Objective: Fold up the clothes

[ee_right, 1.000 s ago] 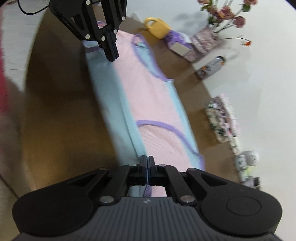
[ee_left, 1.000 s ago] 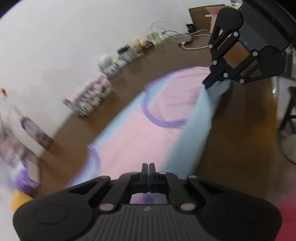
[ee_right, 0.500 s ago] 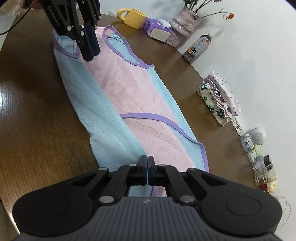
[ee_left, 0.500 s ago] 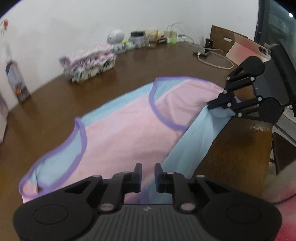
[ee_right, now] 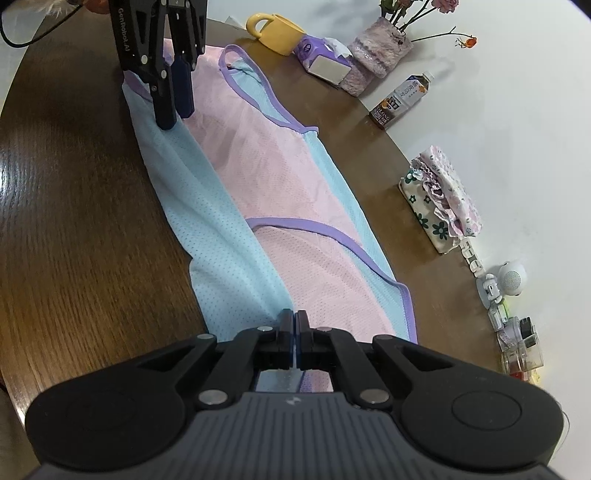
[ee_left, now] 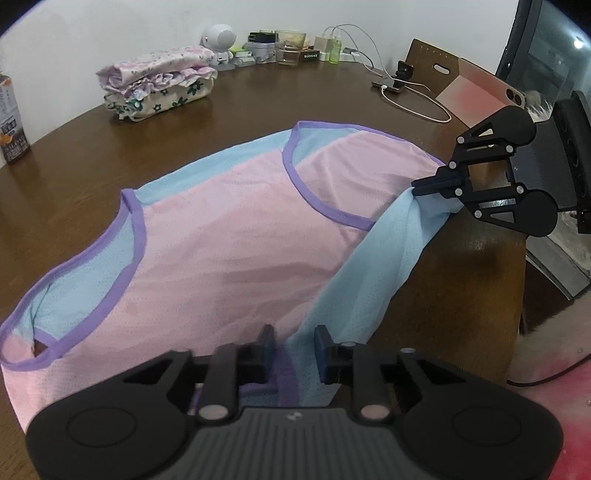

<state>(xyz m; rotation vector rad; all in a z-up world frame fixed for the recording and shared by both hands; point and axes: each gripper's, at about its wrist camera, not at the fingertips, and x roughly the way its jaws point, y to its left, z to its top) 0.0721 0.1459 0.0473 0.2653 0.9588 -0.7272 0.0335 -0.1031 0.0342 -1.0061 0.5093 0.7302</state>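
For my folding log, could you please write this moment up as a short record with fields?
garment: pink and light-blue mesh sleeveless top with purple trim, spread on the brown wooden table
fold state: blue side panel turned over onto the pink front
left tongs: open, over the hem end
right tongs: shut on the blue edge, cloth lifted slightly there
folded pile: floral fabric stack by the wall
other items: yellow mug, brown drink bottle
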